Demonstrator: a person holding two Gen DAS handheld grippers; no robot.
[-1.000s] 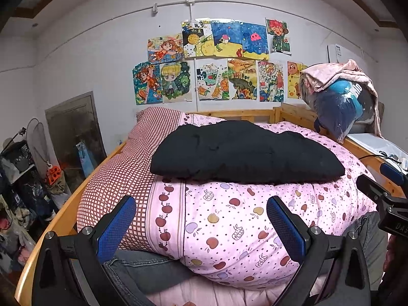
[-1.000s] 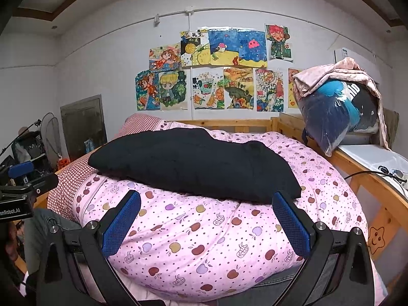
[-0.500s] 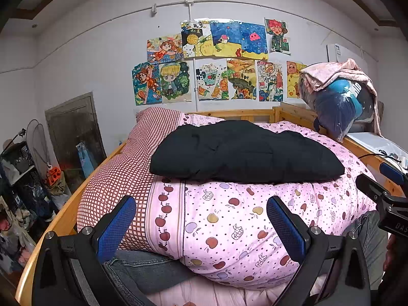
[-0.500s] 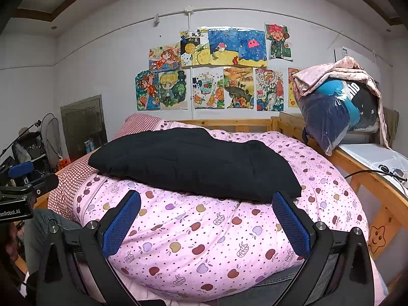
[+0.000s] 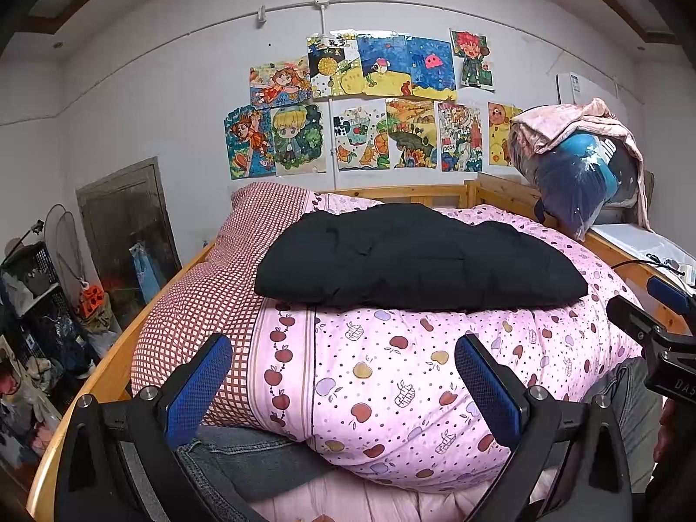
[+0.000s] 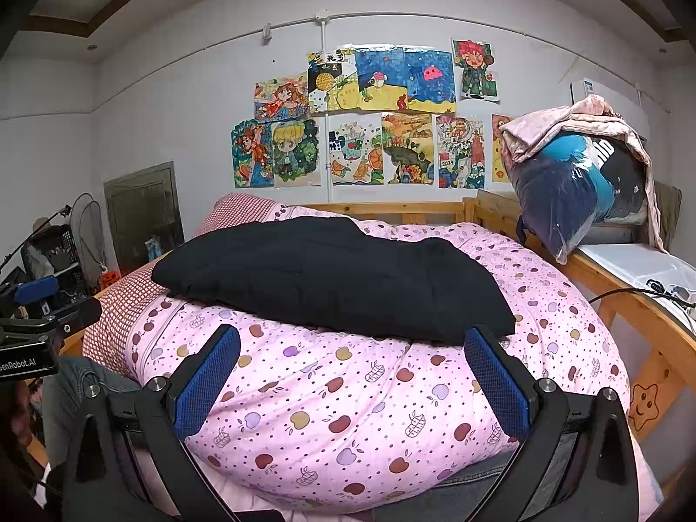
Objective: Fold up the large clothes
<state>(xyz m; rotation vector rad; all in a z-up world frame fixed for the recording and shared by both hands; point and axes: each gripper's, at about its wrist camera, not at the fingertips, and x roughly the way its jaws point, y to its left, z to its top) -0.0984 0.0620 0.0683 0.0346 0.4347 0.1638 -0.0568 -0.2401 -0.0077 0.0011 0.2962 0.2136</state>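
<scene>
1. The black garment (image 5: 417, 256) lies on top of the pink quilt (image 5: 391, 374) on the bed, ahead of and above both grippers, its long axis running side to side.
2. The left gripper (image 5: 343, 383) and right gripper (image 6: 352, 374) hang wide open and empty, short of it.
3. Neither looks clearly nearer.

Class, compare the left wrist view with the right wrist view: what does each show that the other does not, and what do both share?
Only the left wrist view shows the right gripper at its right edge, and the left gripper's open blue pads.

Only the right wrist view shows the star sticker on the bed frame, the left gripper's body at its left edge, and the right gripper's open pads.

Both show the black garment lying on the pink apple-print quilt, the wall drawings and the bagged bundle.
</scene>
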